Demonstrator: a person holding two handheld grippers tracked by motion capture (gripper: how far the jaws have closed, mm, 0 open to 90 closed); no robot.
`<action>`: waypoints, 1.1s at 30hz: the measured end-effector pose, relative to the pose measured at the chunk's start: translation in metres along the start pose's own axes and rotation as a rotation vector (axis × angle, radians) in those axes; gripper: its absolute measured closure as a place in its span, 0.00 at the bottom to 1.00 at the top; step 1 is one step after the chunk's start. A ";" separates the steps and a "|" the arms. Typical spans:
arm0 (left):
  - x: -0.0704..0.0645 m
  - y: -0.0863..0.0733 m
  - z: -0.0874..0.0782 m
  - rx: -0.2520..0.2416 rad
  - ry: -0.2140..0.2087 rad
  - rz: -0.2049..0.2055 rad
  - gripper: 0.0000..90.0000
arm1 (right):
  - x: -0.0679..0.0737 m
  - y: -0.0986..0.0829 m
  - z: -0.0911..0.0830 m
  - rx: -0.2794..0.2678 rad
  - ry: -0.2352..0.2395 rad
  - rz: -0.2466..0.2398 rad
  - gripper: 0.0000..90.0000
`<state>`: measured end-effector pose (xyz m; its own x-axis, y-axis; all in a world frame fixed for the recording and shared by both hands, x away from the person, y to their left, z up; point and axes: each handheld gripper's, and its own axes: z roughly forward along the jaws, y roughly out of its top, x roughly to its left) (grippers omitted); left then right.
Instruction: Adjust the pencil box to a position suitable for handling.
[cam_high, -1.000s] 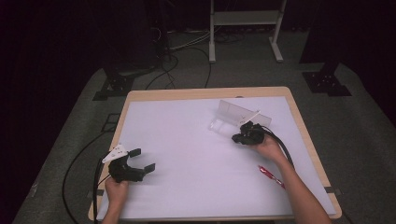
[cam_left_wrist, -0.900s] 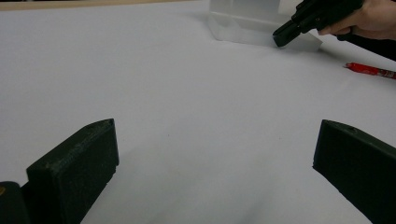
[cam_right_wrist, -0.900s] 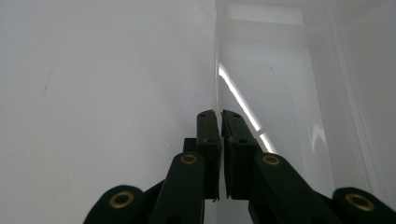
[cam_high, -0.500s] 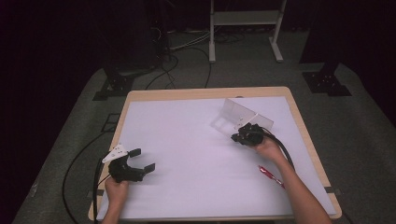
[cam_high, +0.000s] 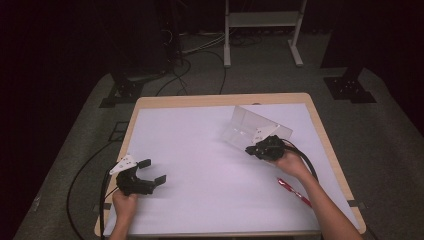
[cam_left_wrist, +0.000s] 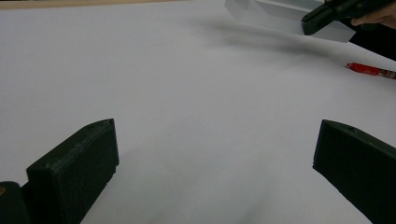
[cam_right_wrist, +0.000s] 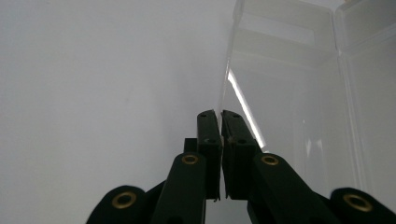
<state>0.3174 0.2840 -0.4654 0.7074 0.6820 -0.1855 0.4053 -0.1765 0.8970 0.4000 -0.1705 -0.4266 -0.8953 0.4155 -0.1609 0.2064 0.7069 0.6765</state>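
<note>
A: What's different from a second ago?

B: The clear plastic box (cam_high: 255, 129) sits more tipped up on the white surface (cam_high: 200, 150), its far side raised toward 12 o'clock (earlier it lay lower and nearer the right gripper (cam_high: 251, 149)). The left gripper (cam_high: 152, 171) has not shifted.

A: And the fingers?

B: In the right gripper view the two black fingers (cam_right_wrist: 208, 140) are pressed together on the thin near wall of the box (cam_right_wrist: 289, 93), the clear edge running up from between their tips. The right hand (cam_high: 290, 162) holds that gripper at about 3 o'clock on the surface.

A: The left ones?

B: Wide apart, gripping nothing; in the left gripper view one finger (cam_left_wrist: 74, 168) stands at the lower left and the other at the lower right, with bare white surface (cam_left_wrist: 196, 116) between them. The left hand (cam_high: 124, 202) keeps it at about 8 o'clock.

A: Anything else?

B: A red pen (cam_high: 294, 192) lies at roughly 4 o'clock, beside the right forearm.
</note>
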 end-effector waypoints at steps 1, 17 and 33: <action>0.000 0.000 0.000 0.000 0.000 0.000 0.00 | 0.000 0.000 0.000 0.000 0.000 0.000 0.96; 0.000 0.000 0.000 0.002 0.001 -0.001 0.00 | 0.046 0.001 -0.001 -0.033 0.128 -0.059 0.96; 0.000 0.000 0.000 0.002 0.001 -0.002 0.00 | 0.069 -0.003 0.009 -0.036 0.221 -0.062 0.96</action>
<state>0.3176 0.2842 -0.4654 0.7065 0.6827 -0.1866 0.4077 -0.1770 0.8958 0.3414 -0.1389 -0.4461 -0.9713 0.2336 -0.0450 0.1372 0.7045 0.6963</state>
